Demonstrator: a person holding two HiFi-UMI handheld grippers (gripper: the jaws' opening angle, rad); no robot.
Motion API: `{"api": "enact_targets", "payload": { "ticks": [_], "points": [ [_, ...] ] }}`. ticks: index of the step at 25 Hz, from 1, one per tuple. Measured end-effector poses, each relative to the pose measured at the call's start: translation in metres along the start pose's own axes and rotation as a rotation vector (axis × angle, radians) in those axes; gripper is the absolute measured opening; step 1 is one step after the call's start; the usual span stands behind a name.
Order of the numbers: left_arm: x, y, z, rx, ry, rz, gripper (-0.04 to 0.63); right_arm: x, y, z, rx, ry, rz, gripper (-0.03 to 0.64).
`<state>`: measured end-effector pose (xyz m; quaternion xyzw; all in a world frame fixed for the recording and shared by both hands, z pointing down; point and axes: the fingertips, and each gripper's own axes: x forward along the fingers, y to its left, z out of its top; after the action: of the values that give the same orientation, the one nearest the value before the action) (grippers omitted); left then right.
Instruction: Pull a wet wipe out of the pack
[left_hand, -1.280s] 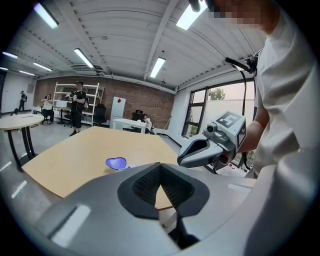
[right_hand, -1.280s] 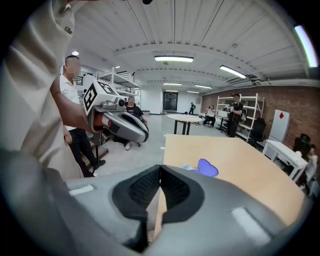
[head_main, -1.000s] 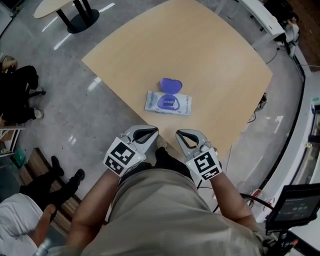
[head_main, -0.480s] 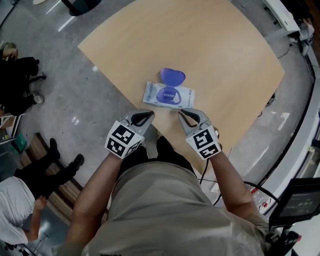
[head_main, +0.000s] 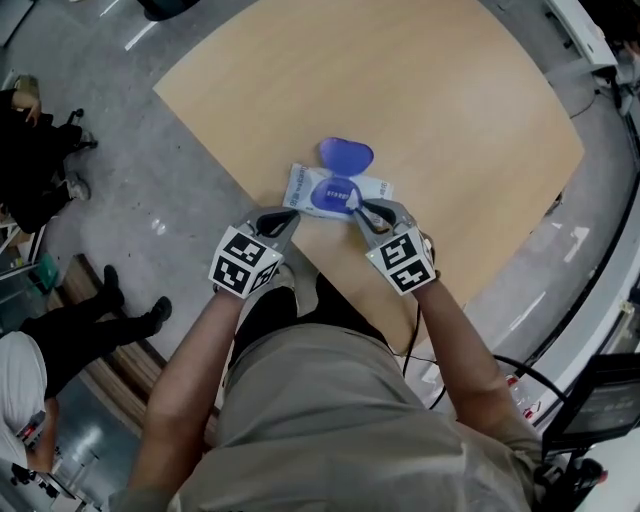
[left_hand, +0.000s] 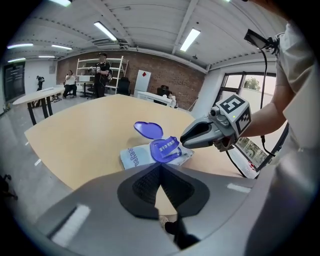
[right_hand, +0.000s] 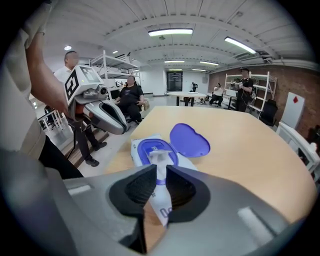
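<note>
- While the person holds both grippers at the near edge of the desk (head_main: 430, 100), the wet wipe pack (head_main: 318, 192) lies flat on the desk just inside that edge, well apart from the other edges and corners.
- The purple lid (head_main: 346, 155) of the pack is folded back fully open. It points toward the far side of the desk and shows the oval opening in the purple ring.
- A white wet wipe (right_hand: 159, 159) stands up a little out of this opening.
- The right gripper (head_main: 358, 206) is over the pack, with its tips at the opening. In the right gripper view its jaws stand only a little apart, and the tip of the wet wipe rises in this narrow gap. The printed top of the pack shows through the gap lower down. Whether the pads already press on the wet wipe, I cannot tell.
- The left gripper (head_main: 288, 216) is just beside the end of the pack that is on the person's left, over the near edge of the desk. In the left gripper view its jaws are pressed together with nothing between them, and the pack lies just ahead of the tips.
- The two grippers are near each other, and the tips of both point toward the pack.
- On the grey floor (head_main: 150, 190) left of the desk, the legs of a seated person (head_main: 95, 325) are visible.
</note>
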<state>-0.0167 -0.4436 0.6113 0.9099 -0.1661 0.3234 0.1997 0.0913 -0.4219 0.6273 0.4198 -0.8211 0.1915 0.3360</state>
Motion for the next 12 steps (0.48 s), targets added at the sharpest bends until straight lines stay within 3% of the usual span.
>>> {"api": "enact_targets", "payload": {
  "ticks": [5, 12],
  "points": [
    [0.015, 0.006, -0.006, -0.022, 0.032, 0.008, 0.005, 0.009, -0.009, -0.004, -0.013, 0.027, 0.002, 0.049],
    [0.029, 0.012, -0.014, -0.034, 0.07, 0.016, 0.005, 0.02, 0.0, -0.001, -0.037, 0.035, 0.078, 0.049]
  ]
}}
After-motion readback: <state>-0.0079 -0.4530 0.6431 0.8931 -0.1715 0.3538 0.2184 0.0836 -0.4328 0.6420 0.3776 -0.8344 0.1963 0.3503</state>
